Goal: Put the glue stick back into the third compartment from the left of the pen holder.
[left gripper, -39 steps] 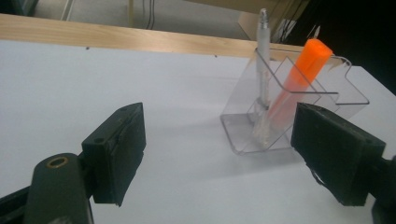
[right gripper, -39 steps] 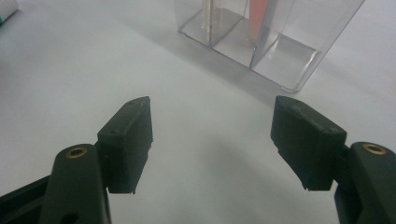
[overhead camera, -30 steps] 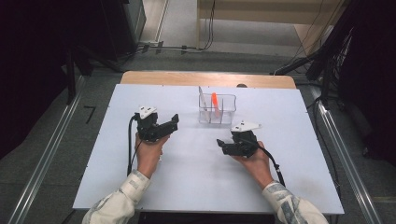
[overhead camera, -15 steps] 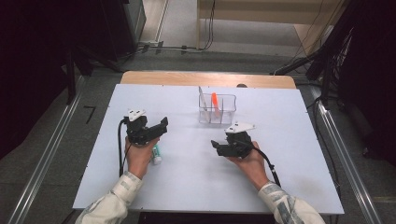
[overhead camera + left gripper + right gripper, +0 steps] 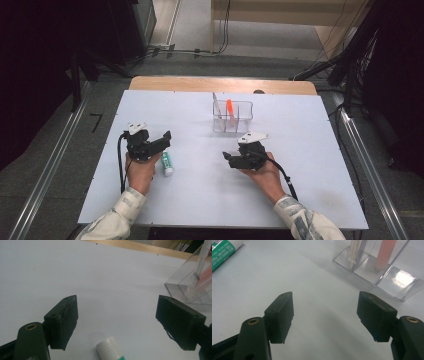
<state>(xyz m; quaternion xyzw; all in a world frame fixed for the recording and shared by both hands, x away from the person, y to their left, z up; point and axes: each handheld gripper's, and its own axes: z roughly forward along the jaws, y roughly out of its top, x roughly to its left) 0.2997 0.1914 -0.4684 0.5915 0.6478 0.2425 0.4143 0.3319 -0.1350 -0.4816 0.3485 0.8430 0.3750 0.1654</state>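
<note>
White-capped and banded in green, a small plastic glue-stick tube (image 5: 167, 163) lies flat on the pale blue-white table top (image 5: 210, 210), just right of the left gripper (image 5: 162, 140) and near the table's left-hand side. A second ago that gripper stood farther up the table with the tube hidden beneath the hand; it has since drawn back toward the near edge and a little to the left, so the tube now lies in plain sight. In the left gripper view the tube's white cap (image 5: 108, 346) sits low between the two black jaws, which stand wide apart and touch nothing. The right gripper (image 5: 229, 157) has hardly shifted; its jaws are also spread apart and empty, pointing left across bare table. Farther off, near the middle of the table, stands a clear plastic divided organiser box (image 5: 244, 120) holding an orange pen (image 5: 230, 111) and a pale stick (image 5: 216, 107). Judging by this, the left gripper is lining up to close on the tube, probably to carry it to that box.
</note>
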